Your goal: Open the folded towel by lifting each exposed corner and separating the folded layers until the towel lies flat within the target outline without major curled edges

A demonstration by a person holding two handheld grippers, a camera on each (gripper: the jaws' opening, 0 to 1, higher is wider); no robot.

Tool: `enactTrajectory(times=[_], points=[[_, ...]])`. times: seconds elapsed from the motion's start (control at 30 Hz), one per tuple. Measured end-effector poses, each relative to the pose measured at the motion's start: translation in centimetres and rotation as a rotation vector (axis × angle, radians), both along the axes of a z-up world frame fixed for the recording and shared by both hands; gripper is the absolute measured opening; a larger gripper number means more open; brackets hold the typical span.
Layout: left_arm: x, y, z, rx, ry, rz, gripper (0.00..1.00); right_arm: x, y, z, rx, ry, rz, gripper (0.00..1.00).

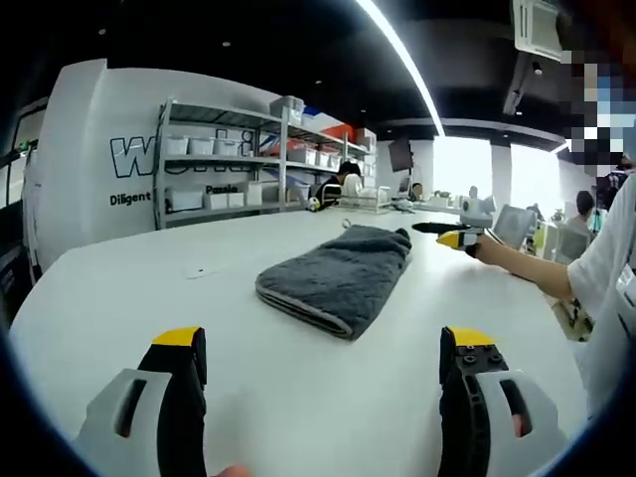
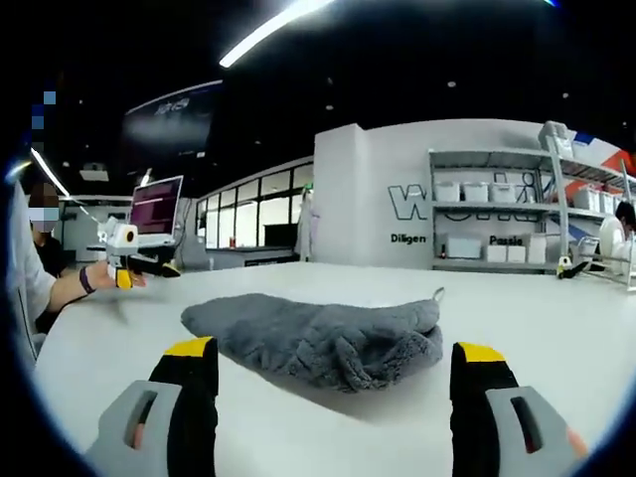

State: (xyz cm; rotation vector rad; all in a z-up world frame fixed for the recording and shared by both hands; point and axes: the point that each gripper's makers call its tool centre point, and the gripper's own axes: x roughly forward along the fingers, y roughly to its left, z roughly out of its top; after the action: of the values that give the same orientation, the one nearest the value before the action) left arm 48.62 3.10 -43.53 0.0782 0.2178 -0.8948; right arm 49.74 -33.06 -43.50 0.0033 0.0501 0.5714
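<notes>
the grey folded towel [image 1: 338, 279] is lying on the white tabletop [image 1: 149, 288], well in from every edge that is showing, and neither tool is touching it. in the left gripper view the left gripper [image 1: 323, 373] is hovering low over the tabletop with its jaws spread wide and nothing between them. the towel is sitting straight ahead of it, a little to the right of centre, with bare table between. from here the towel's long axis is running away from the jaws toward the far edge of the tabletop, and the thick rolled fold is facing this gripper as the near end.

in the right gripper view the right gripper [image 2: 333, 383] is also standing wide open and empty. the towel [image 2: 318, 343] is lying directly ahead and close, nearly spanning the gap between the two jaw tips, with its long axis running across the view and a bunched, crumpled end on the right side. a small hanging loop [image 2: 437, 293] is showing at the far right corner.

the right gripper is looking like the nearer one, so it is probably the better placed for lifting a first corner. no target outline is showing on the tabletop. a second person's hand-held tool [image 2: 124, 260] is sitting near the table's edge, well apart from the towel.
</notes>
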Motion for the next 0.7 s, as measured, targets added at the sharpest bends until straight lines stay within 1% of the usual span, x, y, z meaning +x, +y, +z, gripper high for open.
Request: enactTrajectory(times=[0.13, 0.6, 0.7], points=[[0.1, 0.2, 0.1, -0.005, -0.002, 0.005, 0.96, 0.2, 0.5, -0.7, -0.017, 0.013, 0.003, 0.99], [0.0, 0.0, -0.1, -0.003, -0.001, 0.001, 0.96, 0.4, 1.7, -1.8, -0.057, 0.034, 0.032, 0.99], [-0.1, -0.2, -0.2, 0.001, -0.002, -0.004, 0.96, 0.2, 2.1, -2.1, -0.065, 0.044, 0.049, 0.97]])
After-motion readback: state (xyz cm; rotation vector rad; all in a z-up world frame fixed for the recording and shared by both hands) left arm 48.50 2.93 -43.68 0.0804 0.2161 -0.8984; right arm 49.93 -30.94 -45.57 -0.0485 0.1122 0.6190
